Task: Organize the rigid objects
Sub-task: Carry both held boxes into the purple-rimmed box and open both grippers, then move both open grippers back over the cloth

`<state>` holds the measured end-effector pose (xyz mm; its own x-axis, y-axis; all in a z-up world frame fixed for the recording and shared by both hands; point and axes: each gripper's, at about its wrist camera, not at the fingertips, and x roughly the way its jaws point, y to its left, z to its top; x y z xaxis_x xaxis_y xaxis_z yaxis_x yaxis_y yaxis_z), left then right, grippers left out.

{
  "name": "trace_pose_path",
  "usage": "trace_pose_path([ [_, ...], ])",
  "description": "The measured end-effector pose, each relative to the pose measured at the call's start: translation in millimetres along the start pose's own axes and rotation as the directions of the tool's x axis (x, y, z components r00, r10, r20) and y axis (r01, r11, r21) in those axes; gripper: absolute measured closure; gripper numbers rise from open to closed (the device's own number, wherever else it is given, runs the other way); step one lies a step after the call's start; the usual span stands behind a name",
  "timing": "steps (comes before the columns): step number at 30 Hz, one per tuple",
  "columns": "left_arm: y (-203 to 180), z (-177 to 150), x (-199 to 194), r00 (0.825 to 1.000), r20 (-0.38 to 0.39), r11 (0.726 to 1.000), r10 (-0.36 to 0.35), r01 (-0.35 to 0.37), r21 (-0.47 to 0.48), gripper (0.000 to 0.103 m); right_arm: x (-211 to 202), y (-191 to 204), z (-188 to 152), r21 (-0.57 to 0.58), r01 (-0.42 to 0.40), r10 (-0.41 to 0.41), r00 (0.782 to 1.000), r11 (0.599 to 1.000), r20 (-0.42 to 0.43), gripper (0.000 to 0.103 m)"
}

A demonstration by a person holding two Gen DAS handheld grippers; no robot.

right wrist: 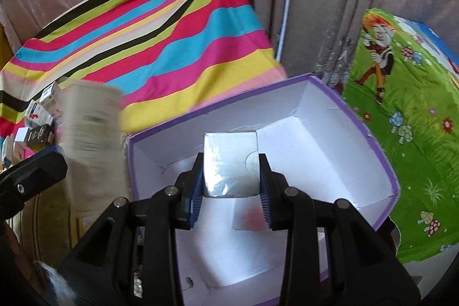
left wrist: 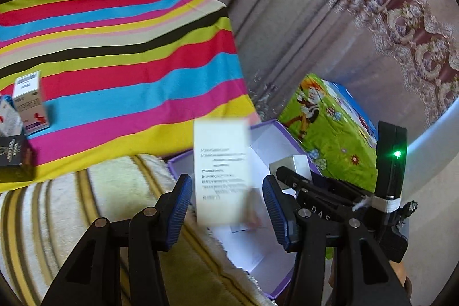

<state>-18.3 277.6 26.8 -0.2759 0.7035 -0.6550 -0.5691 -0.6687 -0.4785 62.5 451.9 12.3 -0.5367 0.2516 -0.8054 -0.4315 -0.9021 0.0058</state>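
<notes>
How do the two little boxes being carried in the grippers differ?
The white printed carton in the left gripper is tall, matte and covered in text; the shiny silver box in the right gripper is squatter, reflective and unprinted. Both are held near the purple-edged white box.

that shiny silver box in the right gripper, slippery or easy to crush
The silver box has a glossy, reflective skin, so it may slide against the pads. It looks like thin carton, likely light and dentable under a hard squeeze. Its flat, square faces sit flush between the right gripper jaws, so it probably won't roll.
</notes>
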Motion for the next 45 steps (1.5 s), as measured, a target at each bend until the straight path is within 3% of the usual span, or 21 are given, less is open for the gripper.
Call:
trace_pose_path([
  [4, -1, -2, 3, 1.0, -0.013, 1.0, 0.0, 0.0, 0.0, 0.042, -2, -8, 0, 0.013, 0.014, -0.014, 1.0, 1.0, 0.003, 0.064],
  [5, 2, -2, 3, 1.0, -0.011, 1.0, -0.002, 0.002, -0.013, 0.04, -2, -9, 0, 0.017, 0.017, -0.017, 1.0, 1.0, 0.002, 0.055],
  [7, 6, -2, 0, 1.0, -0.002, 0.999, 0.0, 0.0, -0.034, 0.037, -3, -11, 0, 0.031, 0.013, -0.013, 1.0, 0.999, 0.011, 0.025],
  [9, 10, -1, -3, 1.0, 0.005, 0.998, 0.01, -0.009, -0.054, 0.036, -6, -12, 1, 0.041, 0.01, -0.011, 1.0, 0.999, 0.029, 0.02],
  [15, 13, -2, -11, 0.998, 0.029, 0.997, 0.053, -0.051, -0.065, 0.025, -8, -6, 2, 0.022, 0.003, -0.003, 1.0, 1.0, 0.031, 0.02],
  [22, 19, -3, -27, 0.996, 0.049, 0.996, 0.07, -0.067, -0.058, 0.024, -11, 3, 0, 0.001, 0.002, -0.002, 1.0, 1.0, 0.024, 0.018],
  [31, 58, -7, -71, 0.984, 0.103, 0.982, 0.144, -0.129, -0.138, 0.024, -20, 23, 1, -0.051, -0.02, 0.022, 0.999, 0.998, 0.033, 0.016],
  [45, 144, -38, -159, 0.937, 0.182, 0.905, 0.297, -0.216, -0.367, 0.024, -24, 64, -4, -0.123, -0.082, 0.085, 0.996, 0.989, 0.014, 0.016],
])
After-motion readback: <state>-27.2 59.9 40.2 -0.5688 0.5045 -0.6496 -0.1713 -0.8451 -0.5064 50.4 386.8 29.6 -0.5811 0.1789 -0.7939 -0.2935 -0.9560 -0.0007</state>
